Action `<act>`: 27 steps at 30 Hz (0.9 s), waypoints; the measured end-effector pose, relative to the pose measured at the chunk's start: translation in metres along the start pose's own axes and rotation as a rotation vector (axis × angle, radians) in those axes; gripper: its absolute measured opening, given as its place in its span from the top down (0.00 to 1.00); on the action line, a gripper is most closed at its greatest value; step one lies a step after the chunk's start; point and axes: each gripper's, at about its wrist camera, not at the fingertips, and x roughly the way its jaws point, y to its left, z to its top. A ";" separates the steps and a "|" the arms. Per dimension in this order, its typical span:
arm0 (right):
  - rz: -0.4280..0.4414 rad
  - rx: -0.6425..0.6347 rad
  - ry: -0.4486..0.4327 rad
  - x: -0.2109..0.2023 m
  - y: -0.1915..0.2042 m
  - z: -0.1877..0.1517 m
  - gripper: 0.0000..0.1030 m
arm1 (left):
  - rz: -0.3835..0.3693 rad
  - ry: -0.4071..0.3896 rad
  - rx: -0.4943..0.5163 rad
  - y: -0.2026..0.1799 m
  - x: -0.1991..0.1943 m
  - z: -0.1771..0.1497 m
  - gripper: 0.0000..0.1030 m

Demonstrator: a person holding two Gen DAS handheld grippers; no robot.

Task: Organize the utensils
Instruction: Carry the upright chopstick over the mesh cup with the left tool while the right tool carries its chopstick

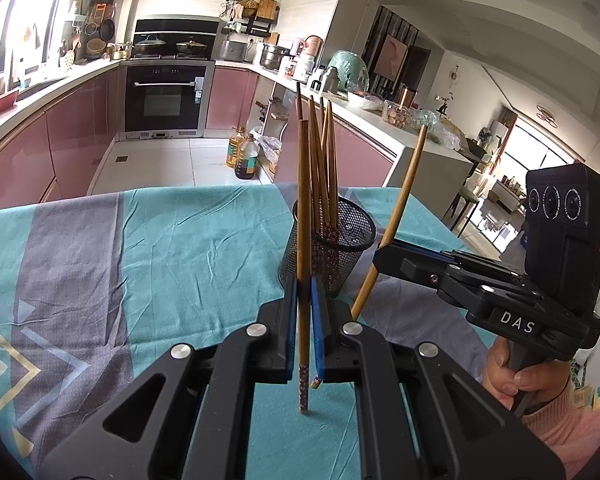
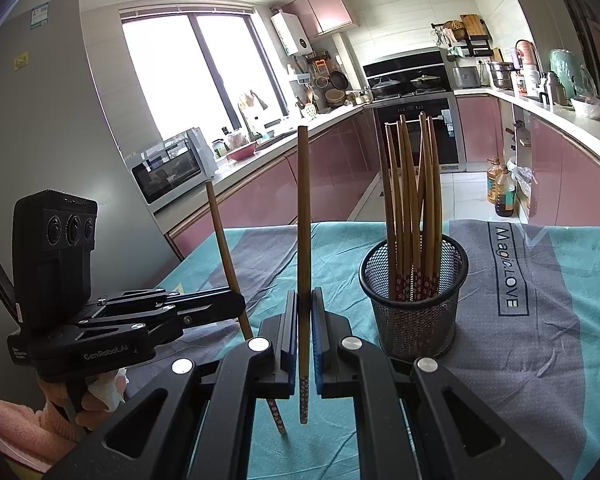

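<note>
Beside the mesh cup [image 2: 414, 300] on the counter [image 2: 540, 380], two chopsticks stand nearly upright, patterned ends down. One chopstick [image 1: 302, 240] is clamped in the left gripper [image 1: 303, 300], vertical; the other [image 2: 304, 240] is clamped in the right gripper [image 2: 305, 312], which reaches in level from the right, tipped slightly down. More chopsticks [image 2: 410, 208] stand in the cup, tips down. Each hand [image 1: 516, 376] grips a handle.
</note>
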 end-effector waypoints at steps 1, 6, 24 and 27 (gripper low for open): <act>-0.001 0.000 -0.001 0.000 0.000 0.000 0.94 | 0.000 -0.001 0.002 0.000 0.000 0.000 0.93; -0.005 0.000 -0.009 -0.003 -0.002 0.002 0.94 | -0.001 -0.004 0.008 -0.002 0.000 0.001 0.93; -0.011 -0.004 -0.022 -0.007 -0.005 0.004 0.94 | -0.005 -0.014 0.024 -0.008 -0.002 0.005 0.93; -0.012 -0.004 -0.024 -0.008 -0.006 0.005 0.94 | -0.005 -0.015 0.027 -0.009 -0.002 0.006 0.93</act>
